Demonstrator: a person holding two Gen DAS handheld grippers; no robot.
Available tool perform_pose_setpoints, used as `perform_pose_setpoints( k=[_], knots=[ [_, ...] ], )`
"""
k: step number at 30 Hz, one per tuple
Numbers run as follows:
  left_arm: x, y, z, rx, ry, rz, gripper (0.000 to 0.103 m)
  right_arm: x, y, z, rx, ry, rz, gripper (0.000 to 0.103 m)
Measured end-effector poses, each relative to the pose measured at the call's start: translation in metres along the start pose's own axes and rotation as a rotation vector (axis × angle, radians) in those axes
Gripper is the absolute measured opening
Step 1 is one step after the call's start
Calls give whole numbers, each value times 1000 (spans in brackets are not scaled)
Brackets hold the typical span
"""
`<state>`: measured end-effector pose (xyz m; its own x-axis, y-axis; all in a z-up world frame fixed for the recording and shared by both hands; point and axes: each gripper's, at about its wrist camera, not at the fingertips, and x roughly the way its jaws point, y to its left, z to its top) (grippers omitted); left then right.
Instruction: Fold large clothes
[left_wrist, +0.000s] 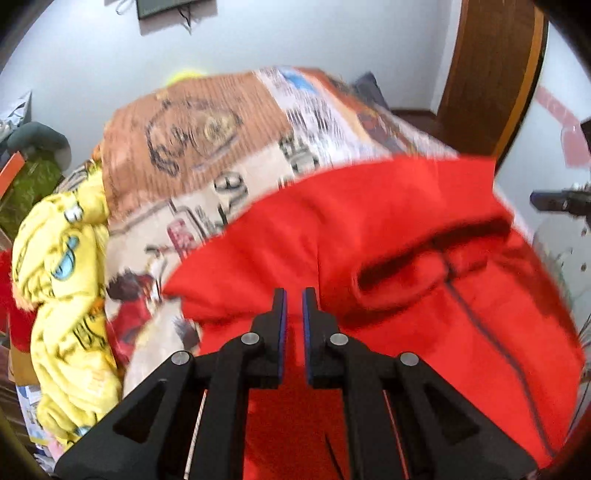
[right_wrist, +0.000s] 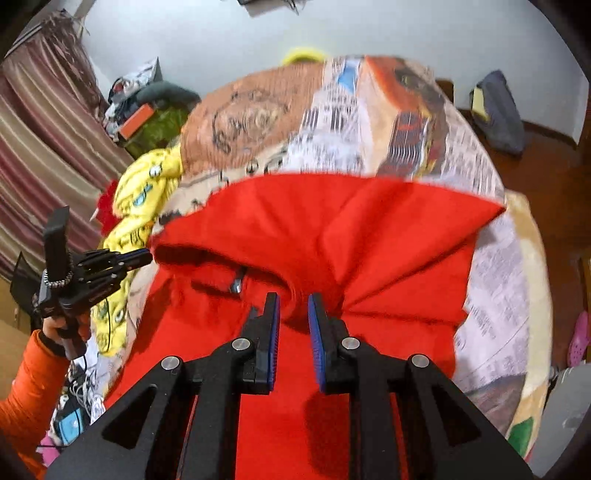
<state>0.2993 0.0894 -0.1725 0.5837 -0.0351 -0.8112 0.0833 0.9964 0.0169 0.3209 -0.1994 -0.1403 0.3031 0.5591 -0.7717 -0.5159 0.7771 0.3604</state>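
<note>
A large red zip garment (left_wrist: 388, 266) lies spread on the bed with its zipper showing; it also fills the right wrist view (right_wrist: 332, 236). My left gripper (left_wrist: 294, 295) is nearly closed with red cloth pinched between its blue pads at the garment's left edge; in the right wrist view (right_wrist: 146, 254) its tips meet the garment's left corner. My right gripper (right_wrist: 293, 301) is shut on a bunched fold of the red cloth, with pleats fanning out from the pinch.
The bed has a printed cartoon blanket (left_wrist: 207, 155) (right_wrist: 369, 122). A crumpled yellow garment (left_wrist: 66, 280) (right_wrist: 144, 188) lies at the bed's left. Striped curtains (right_wrist: 48, 140), clutter and a green box (right_wrist: 155, 125) stand left; a wooden door (left_wrist: 487, 74) stands right.
</note>
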Motion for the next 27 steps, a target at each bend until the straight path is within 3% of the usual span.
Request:
perform_pose_setpoints(
  k=[5, 10, 16, 20, 27],
  knots=[
    [5, -2, 38, -13, -48, -18, 18, 14, 5, 24, 10, -31, 6, 16],
    [38, -18, 55, -19, -5, -98, 20, 49, 7, 34, 14, 15, 5, 16],
    [79, -41, 33, 4, 93, -142, 20, 97, 8, 19, -10, 149, -15, 16],
    [91, -52, 5, 36, 138, -117, 24, 107, 2, 1, -42, 214, -46, 17],
    [73, -52, -27, 58, 93, -21, 62, 86, -5, -18, -54, 199, -84, 23]
  ],
)
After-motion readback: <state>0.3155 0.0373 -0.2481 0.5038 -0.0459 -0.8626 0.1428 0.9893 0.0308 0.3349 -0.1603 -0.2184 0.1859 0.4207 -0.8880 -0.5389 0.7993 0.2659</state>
